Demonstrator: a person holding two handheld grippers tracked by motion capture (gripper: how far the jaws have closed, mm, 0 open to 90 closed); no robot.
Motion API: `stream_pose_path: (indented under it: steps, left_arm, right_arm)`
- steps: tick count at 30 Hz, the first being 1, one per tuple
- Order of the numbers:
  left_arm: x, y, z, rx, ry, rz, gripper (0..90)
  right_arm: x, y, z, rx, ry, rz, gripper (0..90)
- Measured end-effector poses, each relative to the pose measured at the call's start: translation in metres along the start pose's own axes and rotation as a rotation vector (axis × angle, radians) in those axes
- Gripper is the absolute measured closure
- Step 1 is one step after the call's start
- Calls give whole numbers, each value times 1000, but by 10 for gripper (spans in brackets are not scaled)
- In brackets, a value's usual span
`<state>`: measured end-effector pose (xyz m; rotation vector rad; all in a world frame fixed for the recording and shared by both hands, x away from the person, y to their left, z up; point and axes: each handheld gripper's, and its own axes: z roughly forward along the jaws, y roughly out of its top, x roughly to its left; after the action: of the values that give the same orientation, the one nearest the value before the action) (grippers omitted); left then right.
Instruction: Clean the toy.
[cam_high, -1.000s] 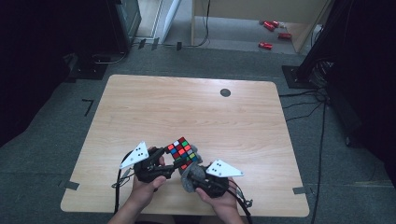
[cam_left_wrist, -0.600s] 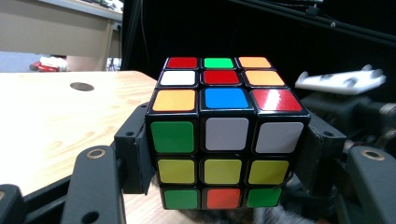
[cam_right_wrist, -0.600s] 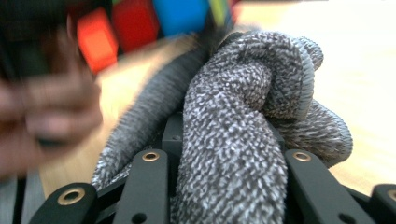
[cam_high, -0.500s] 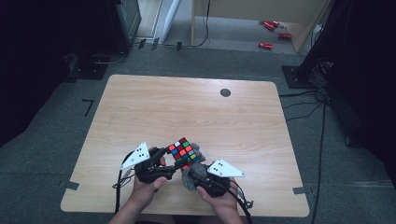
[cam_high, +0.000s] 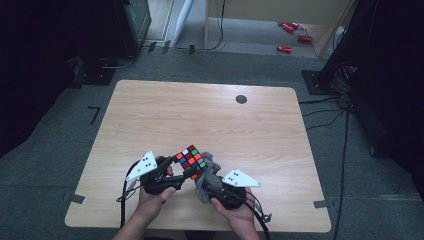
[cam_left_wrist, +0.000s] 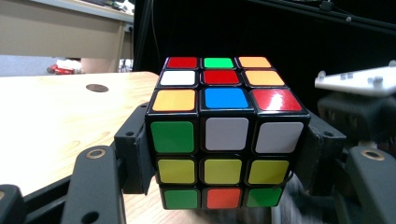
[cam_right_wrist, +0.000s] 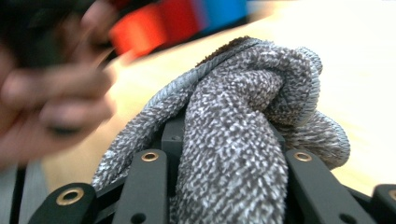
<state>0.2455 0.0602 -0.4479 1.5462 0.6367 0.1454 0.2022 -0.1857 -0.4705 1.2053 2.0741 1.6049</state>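
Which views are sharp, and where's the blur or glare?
Left gripper view: cube crisp, a glare patch on its top red sticker, grey cloth smeared at the bottom. Right gripper view: cloth sharp up close, hand and cube behind badly blurred. High view: table evenly lit, surroundings dark.

This looked like a lab or recording studio: a lone wooden table stood on grey carpet, tape marks stuck by its corners, black curtains hung at both sides, and cables trailed off past its right edge.
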Motion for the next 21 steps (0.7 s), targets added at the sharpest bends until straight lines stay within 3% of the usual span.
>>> stream_pose_path:
  steps: [4,8,12,13,17,20,21]
  left_arm:
    - [-5,-2,4,-4,-24,2,348]
    - [-6,-3,5,6,-19,8,347]
    - [-2,-1,1,2,-3,8,347]
    - [-2,-1,1,2,-3,8,347]
    - [1,1,-2,-8,-2,-3,347]
    - [-2,0,1,3,-14,5,347]
    - [-4,-2,3,6,-20,9,347]
  right_arm:
    - [8,3,-4,-37,-3,-37,653]
    - [33,-5,6,18,91,-141,650]
    - [39,-8,10,52,153,-170,641]
    - [39,-8,10,52,153,-170,641]
    - [14,-3,6,48,16,-63,641]
    - [8,-1,2,18,4,-25,642]
    - [10,0,1,1,13,-36,642]
